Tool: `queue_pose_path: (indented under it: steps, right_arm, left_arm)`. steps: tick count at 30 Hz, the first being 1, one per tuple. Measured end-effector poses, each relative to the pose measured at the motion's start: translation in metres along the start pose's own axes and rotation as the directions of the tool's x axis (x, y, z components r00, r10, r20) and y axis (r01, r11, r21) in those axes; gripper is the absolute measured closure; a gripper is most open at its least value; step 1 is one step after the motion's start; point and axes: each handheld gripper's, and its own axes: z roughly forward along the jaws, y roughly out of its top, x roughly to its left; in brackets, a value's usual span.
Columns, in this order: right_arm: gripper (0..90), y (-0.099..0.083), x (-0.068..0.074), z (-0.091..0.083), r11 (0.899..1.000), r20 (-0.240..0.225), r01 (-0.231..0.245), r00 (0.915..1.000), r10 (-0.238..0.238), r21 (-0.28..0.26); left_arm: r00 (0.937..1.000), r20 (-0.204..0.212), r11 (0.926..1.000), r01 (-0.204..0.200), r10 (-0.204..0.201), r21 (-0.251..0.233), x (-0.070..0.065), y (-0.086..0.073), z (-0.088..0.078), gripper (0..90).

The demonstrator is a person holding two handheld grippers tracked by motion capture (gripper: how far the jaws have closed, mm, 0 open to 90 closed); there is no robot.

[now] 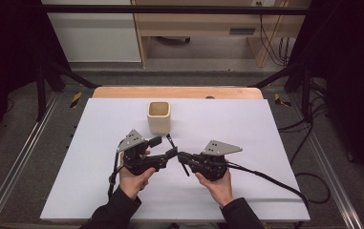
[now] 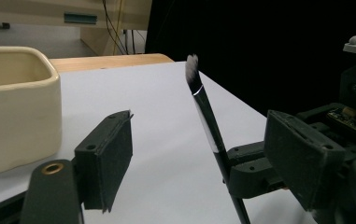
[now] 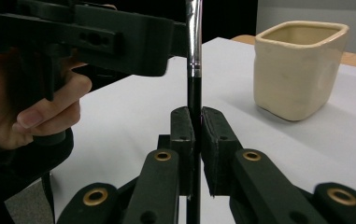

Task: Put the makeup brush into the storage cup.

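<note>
A thin black makeup brush [image 1: 171,142] with a pale bristle tip [image 2: 192,63] stands tilted above the white sheet. My right gripper [image 1: 180,156] is shut on its handle [image 3: 194,93], with the pads [image 3: 182,126] pressed on both sides. My left gripper [image 1: 164,147] faces it from the left with its jaws open. The brush [image 2: 207,112] stands between the two left pads [image 2: 108,156], which do not touch it. A cream square cup [image 1: 159,116] sits upright behind both grippers, open and seemingly empty [image 3: 299,70].
The white sheet [image 1: 246,119] covers a wooden table whose far edge [image 1: 177,92] shows. Black frame legs and cables [image 1: 275,183] flank the table. The person's hands [image 1: 132,181] hold both grippers near the front centre.
</note>
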Motion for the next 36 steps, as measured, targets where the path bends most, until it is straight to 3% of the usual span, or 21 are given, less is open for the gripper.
queue_pose_path:
  steps: [22, 36]
  right_arm:
    - [83.9, -0.0006, 0.0054, 0.0044, 1.000, -0.020, 0.003, 0.9998, -0.003, 0.001]
    - [83.9, -0.0007, 0.0055, 0.0051, 1.000, -0.025, 0.008, 0.9997, -0.008, 0.004]
  left_arm:
    - [0.9992, 0.012, 0.9992, 0.038, -0.038, 0.015, -0.0015, -0.0037, 0.0018, 56.9]
    - [0.9981, 0.017, 0.9978, 0.059, -0.059, 0.030, -0.0016, -0.0046, 0.0026, 69.9]
